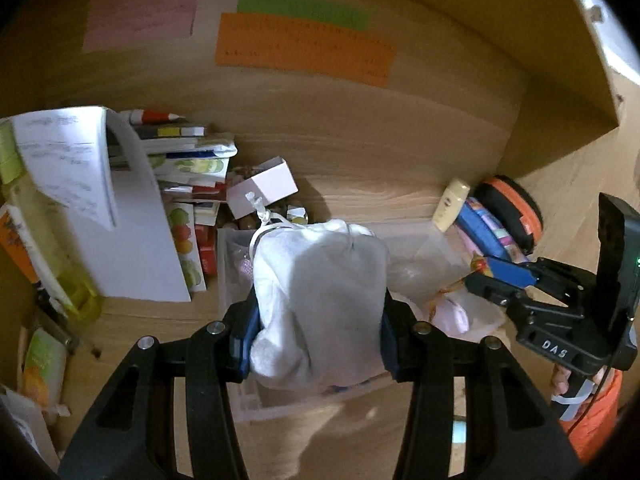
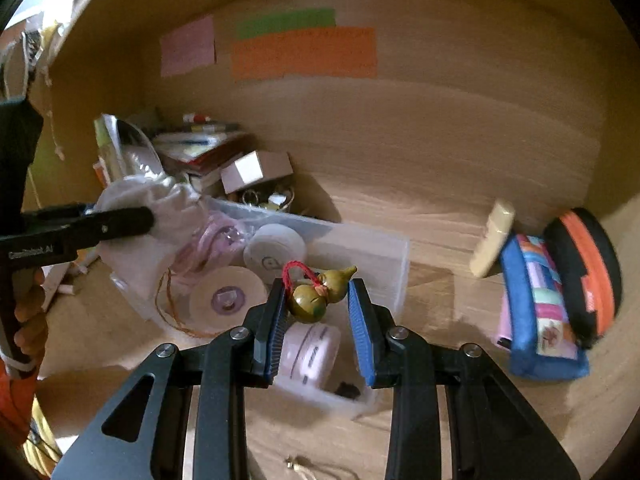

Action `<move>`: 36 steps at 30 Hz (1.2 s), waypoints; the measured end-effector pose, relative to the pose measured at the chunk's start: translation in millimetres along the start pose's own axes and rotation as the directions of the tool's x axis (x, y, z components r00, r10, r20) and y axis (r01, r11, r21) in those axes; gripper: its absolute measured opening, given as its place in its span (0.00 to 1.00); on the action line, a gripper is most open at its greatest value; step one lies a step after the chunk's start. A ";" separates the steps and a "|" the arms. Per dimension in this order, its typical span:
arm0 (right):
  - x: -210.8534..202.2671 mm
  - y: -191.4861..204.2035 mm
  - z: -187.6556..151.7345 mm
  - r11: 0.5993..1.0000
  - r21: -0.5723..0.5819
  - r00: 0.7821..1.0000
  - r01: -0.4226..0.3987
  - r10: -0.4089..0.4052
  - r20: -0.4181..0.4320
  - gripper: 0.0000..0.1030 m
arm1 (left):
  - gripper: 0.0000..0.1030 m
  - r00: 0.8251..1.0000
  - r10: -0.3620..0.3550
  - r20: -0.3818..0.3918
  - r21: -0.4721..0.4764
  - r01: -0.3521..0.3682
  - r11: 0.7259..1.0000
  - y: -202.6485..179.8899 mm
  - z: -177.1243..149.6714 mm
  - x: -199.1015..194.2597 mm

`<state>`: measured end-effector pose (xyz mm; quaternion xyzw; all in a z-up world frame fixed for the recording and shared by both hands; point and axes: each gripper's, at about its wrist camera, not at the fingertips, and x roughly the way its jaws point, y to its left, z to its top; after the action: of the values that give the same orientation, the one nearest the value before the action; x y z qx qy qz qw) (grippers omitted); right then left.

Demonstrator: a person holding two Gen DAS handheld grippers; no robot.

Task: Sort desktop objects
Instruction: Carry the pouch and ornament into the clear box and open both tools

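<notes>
My left gripper [image 1: 318, 316] is shut on a white drawstring pouch [image 1: 320, 300] and holds it above a clear plastic box [image 1: 230, 264]. In the right wrist view the left gripper [image 2: 120, 220] grips the same pouch [image 2: 152, 216] at the box's left end. My right gripper [image 2: 318, 304] is open over the clear box [image 2: 372, 256]. A small olive gourd charm [image 2: 320, 292] with a red loop sits between its blue pads [image 2: 360, 328], against the left pad. The box holds round white and pink cases [image 2: 228, 296].
Stacked books and papers [image 1: 120, 200] and a small white carton [image 1: 264, 192] stand at the back left. A cream tube [image 2: 492, 240], a blue pencil case [image 2: 536, 308] and an orange-black case [image 2: 588, 272] lie at the right. Coloured notes [image 2: 304, 52] are on the back wall.
</notes>
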<state>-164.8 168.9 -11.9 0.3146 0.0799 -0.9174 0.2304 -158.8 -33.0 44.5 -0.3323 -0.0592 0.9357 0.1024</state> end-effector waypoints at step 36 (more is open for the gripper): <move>-15.4 4.0 -8.2 0.995 -0.040 0.996 0.091 -0.092 -0.018 0.68 | 0.83 0.999 -0.040 0.035 0.086 0.036 0.996 -29.5 -8.5 -19.8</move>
<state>-147.8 173.5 -8.8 0.3150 0.1142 -0.9221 0.1933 -133.9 -8.5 55.3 -0.3091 -0.0276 0.9413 0.1331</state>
